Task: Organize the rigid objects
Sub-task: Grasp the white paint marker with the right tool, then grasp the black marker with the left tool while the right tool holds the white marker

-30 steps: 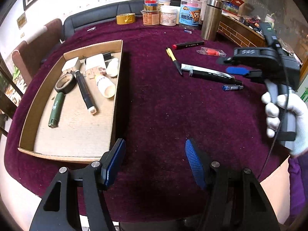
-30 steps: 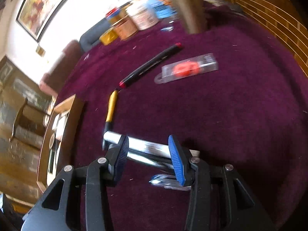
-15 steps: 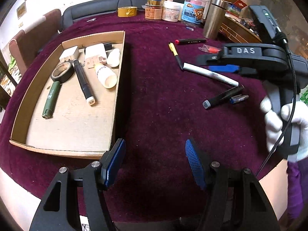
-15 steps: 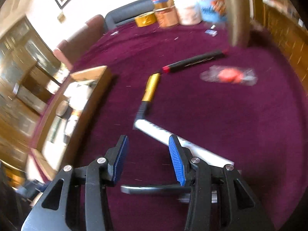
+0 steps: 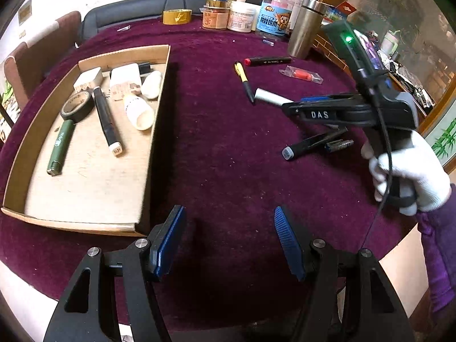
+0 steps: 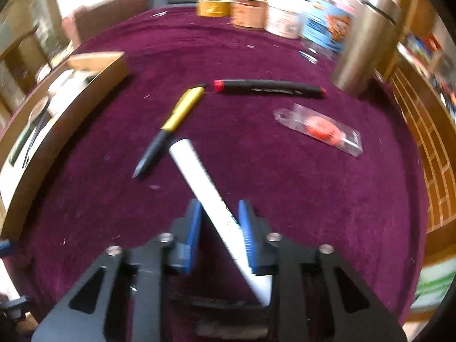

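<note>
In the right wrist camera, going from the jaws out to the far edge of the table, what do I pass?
White marker held between the jaws, then yellow and black pen, then black marker with red ends, then gold tape roll near the table's far edge.

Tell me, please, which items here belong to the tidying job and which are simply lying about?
Part of the job: white marker in the right gripper, yellow pen, red-capped marker, grey-capped marker, packet, cardboard tray.

Lying about: jars, tape roll, steel cup.
</note>
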